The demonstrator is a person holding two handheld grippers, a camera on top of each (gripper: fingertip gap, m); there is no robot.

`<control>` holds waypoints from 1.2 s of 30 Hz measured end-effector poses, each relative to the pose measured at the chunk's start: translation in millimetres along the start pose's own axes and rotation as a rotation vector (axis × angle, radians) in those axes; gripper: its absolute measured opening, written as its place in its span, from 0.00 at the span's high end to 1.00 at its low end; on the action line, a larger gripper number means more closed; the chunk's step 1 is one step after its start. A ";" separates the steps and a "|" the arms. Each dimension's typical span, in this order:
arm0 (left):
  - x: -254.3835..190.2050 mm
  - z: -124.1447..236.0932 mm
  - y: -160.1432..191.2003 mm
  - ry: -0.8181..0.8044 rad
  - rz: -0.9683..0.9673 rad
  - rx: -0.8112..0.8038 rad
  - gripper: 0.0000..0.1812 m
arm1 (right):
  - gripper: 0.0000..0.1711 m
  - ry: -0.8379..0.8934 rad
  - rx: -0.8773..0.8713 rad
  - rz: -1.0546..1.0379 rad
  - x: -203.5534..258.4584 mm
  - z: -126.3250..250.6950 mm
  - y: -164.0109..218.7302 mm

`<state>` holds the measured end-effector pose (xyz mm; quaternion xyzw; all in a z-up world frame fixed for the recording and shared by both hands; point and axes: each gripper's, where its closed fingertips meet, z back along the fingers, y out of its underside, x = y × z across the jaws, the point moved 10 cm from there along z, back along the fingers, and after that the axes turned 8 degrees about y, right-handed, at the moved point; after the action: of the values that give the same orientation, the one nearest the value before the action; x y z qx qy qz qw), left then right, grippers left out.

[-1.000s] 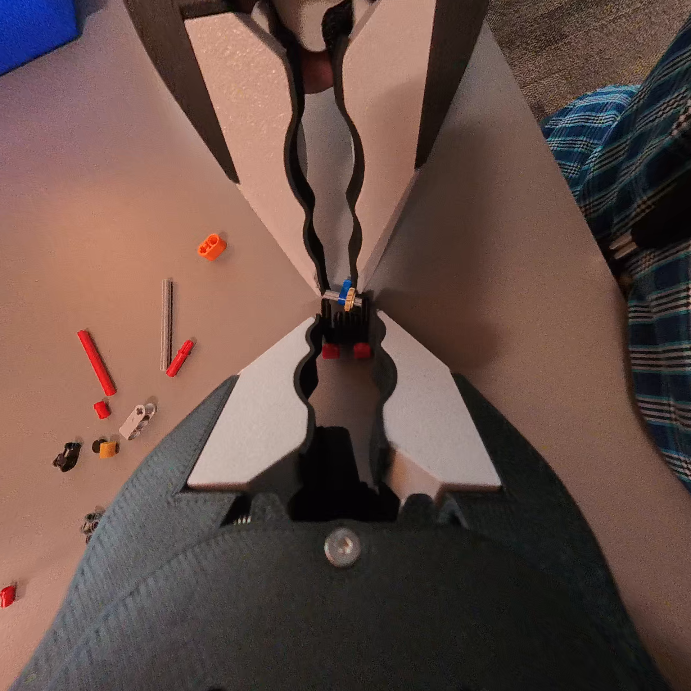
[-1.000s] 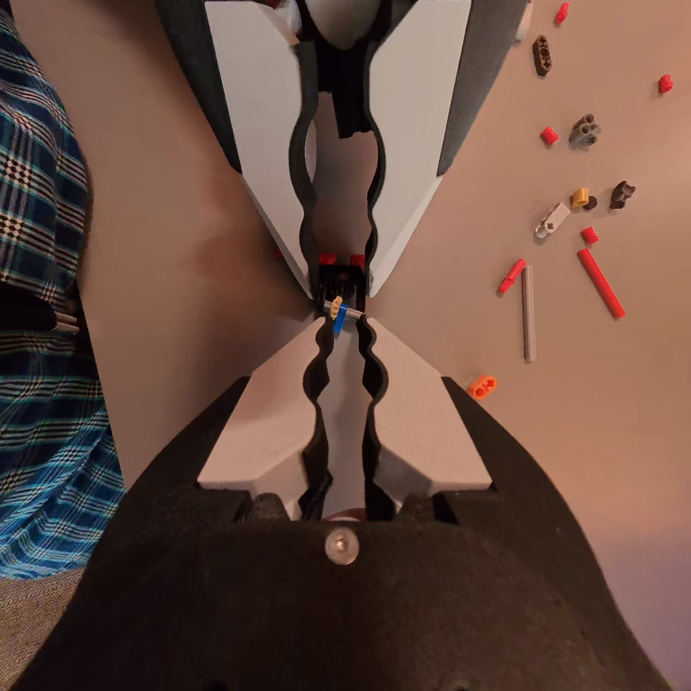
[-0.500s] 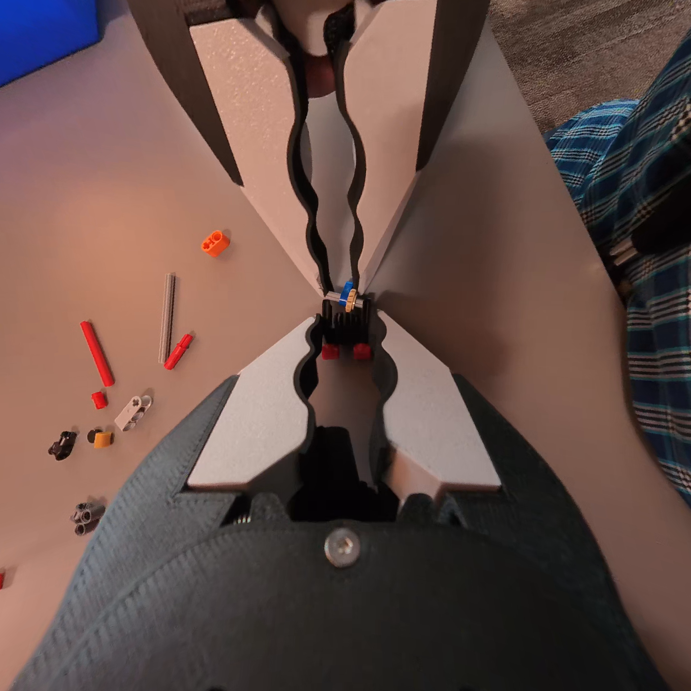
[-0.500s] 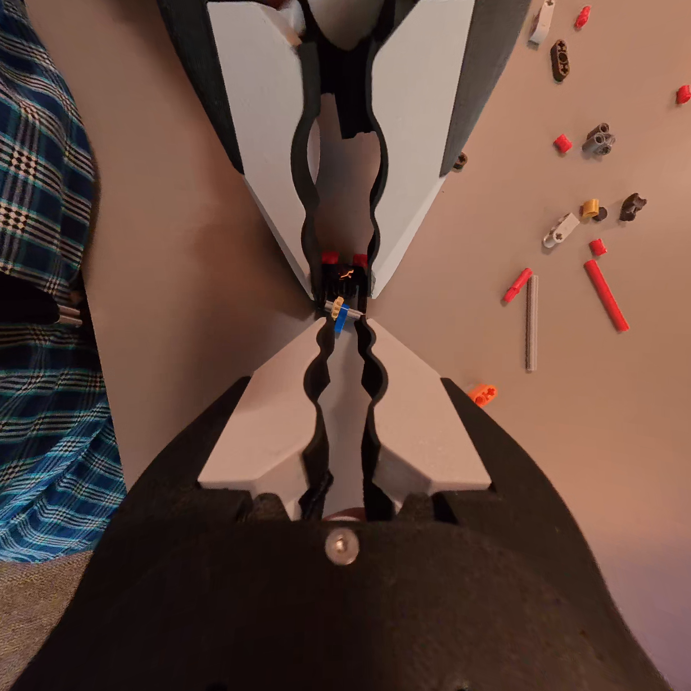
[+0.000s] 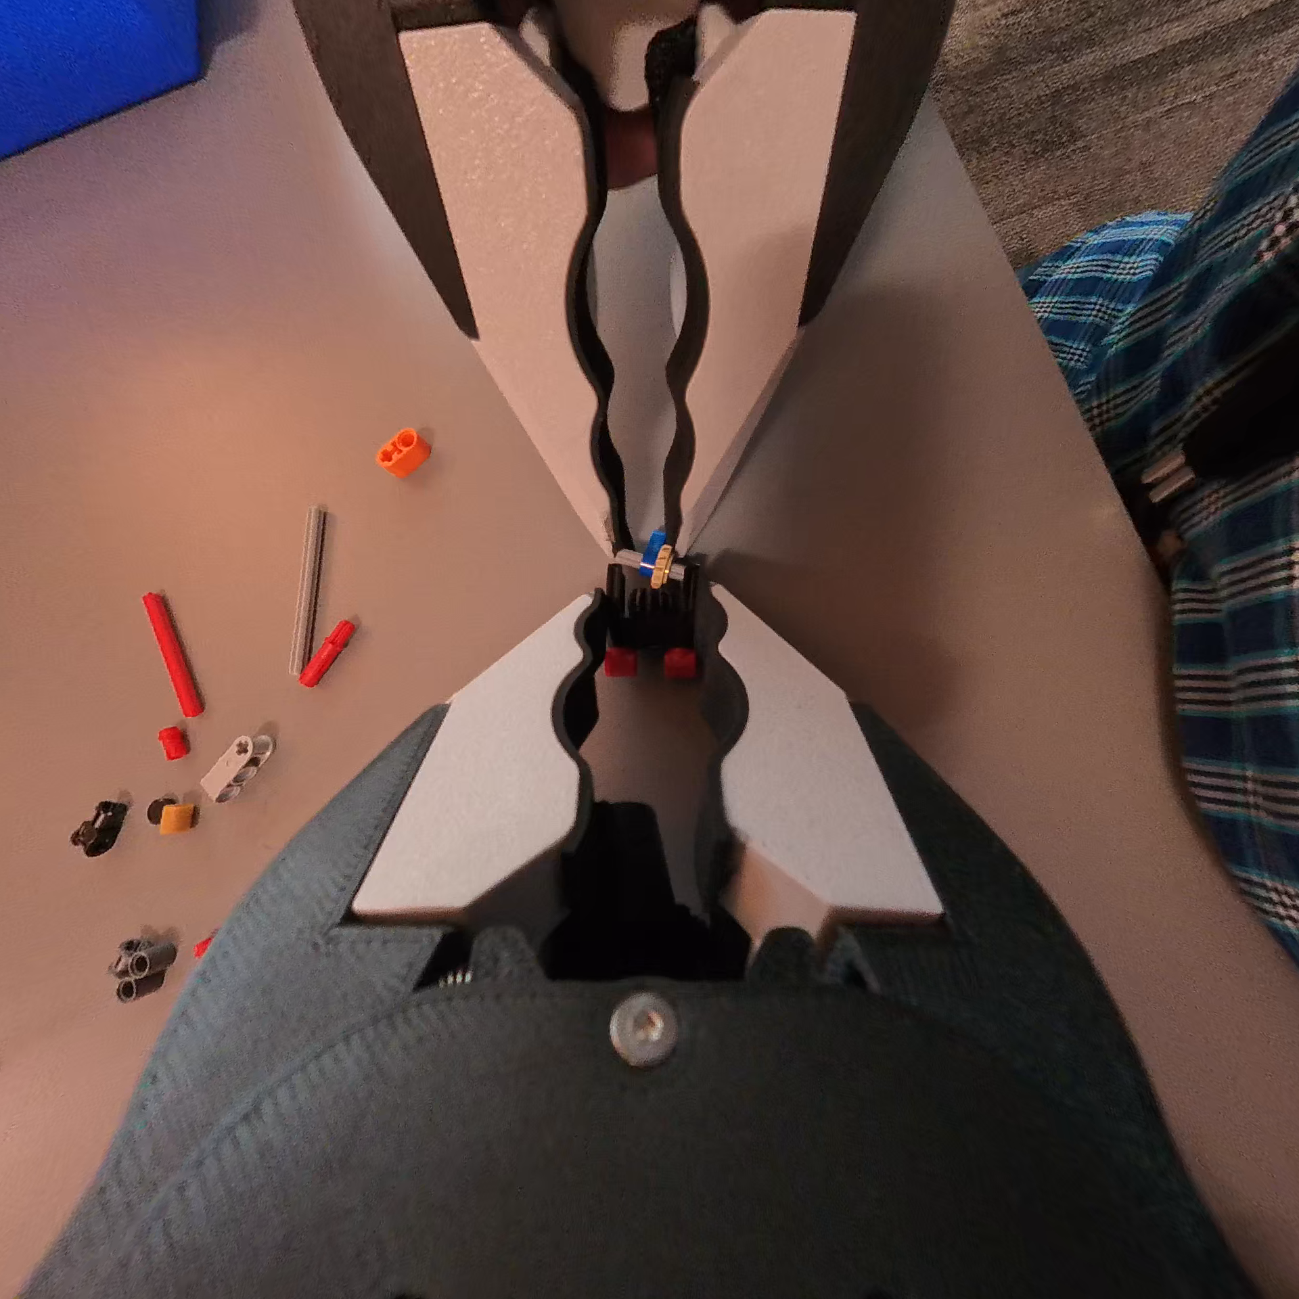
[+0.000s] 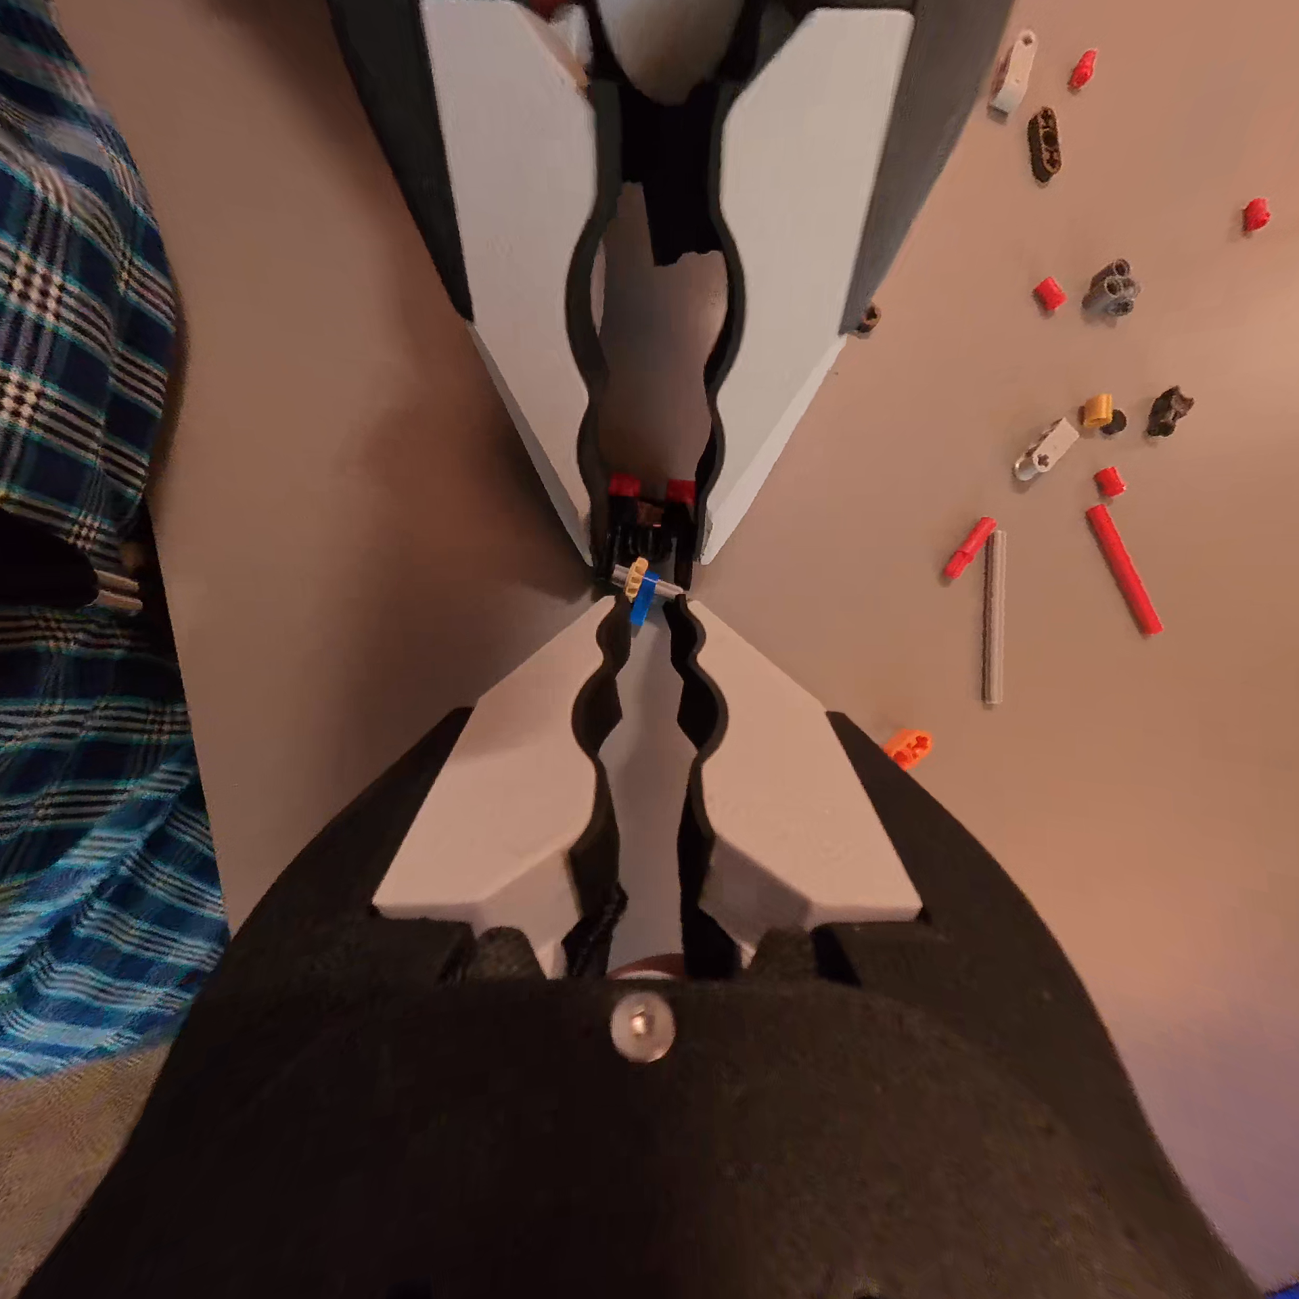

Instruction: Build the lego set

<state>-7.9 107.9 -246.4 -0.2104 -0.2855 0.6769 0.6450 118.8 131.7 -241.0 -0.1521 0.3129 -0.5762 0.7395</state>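
Facing tip to tip, right hand-held gripper (image 6: 643,604) pinching the axle (image 6: 650,582) crosswise against left hand-held gripper's (image 5: 650,625) clamped black block (image 5: 650,618)

In the left wrist view, a red piece (image 5: 203,947) shows only as a sliver at the left tool's body. A blue box (image 5: 84,63) is cut off by the top-left corner. In the right wrist view, an orange piece (image 6: 911,746) is half hidden behind the right tool's body, and a small dark piece (image 6: 869,318) peeks from behind the left tool, too small to identify.
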 end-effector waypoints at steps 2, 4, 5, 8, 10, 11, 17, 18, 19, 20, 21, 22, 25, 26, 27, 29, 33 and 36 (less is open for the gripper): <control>0.5 -0.1 0.2 0.005 -0.001 -0.002 0.87 | 0.96 -0.017 0.013 0.033 -1.9 -0.7 -1.7; -0.4 -0.2 0.5 -0.003 0.000 -0.004 0.87 | 0.96 -0.023 0.015 0.057 -1.0 -1.0 -2.5; -0.2 -0.1 0.7 -0.008 0.003 -0.010 0.87 | 1.00 -0.042 0.009 0.067 0.7 -1.2 -2.3; -1.2 -0.2 0.9 -0.014 0.020 -0.011 0.87 | 1.00 -0.048 0.003 0.060 -1.6 -1.7 -1.7; -3.6 -0.1 2.4 -0.043 0.038 -0.022 0.87 | 0.99 -0.042 -0.007 0.024 -2.1 -2.0 0.0; -3.3 0.0 1.9 -0.045 0.042 -0.017 0.87 | 0.99 -0.039 -0.013 0.005 -2.8 -2.2 1.0; 1.2 0.2 1.4 -0.041 0.054 -0.010 0.87 | 0.95 0.017 -0.035 -0.084 -0.2 -1.2 3.9; 1.7 -0.3 0.9 -0.040 0.054 -0.010 0.87 | 0.95 0.024 -0.034 -0.084 -0.6 -0.3 4.5; 2.3 -0.7 0.8 -0.035 0.058 -0.014 0.87 | 0.94 0.031 -0.036 -0.089 -1.5 0.0 4.9; 3.1 -0.7 0.8 -0.030 0.061 -0.015 0.87 | 0.94 0.030 -0.038 -0.101 -2.3 -0.4 5.3; 3.3 -0.5 0.8 -0.032 0.062 -0.013 0.87 | 0.94 0.028 -0.039 -0.108 -2.5 -1.0 5.7; 3.2 -0.4 0.9 -0.035 0.066 -0.015 0.87 | 0.94 0.036 -0.041 -0.111 -3.0 -1.0 5.8; 2.6 0.6 2.0 -0.043 0.078 -0.018 0.87 | 0.92 0.053 -0.058 -0.132 -6.1 0.4 5.6; 2.8 1.1 2.4 -0.044 0.080 -0.018 0.87 | 0.92 0.054 -0.058 -0.131 -6.1 -0.6 5.6; 3.0 1.2 3.1 -0.039 0.089 -0.022 0.87 | 0.93 0.046 -0.054 -0.124 -5.2 -2.2 5.9; 3.5 1.5 3.6 -0.038 0.092 -0.024 0.87 | 0.96 0.029 -0.069 -0.136 -4.2 -4.1 5.7; 3.6 1.8 3.7 -0.028 0.087 -0.024 0.87 | 0.94 0.017 -0.078 -0.143 -5.2 -4.5 5.8; 3.3 1.5 3.4 -0.028 0.084 -0.026 0.87 | 0.91 0.021 -0.070 -0.142 -7.0 -4.4 5.5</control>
<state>-11.7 111.0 -247.3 -0.2212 -0.2943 0.7026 0.6090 119.2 140.5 -245.5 -0.1937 0.3291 -0.6175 0.6877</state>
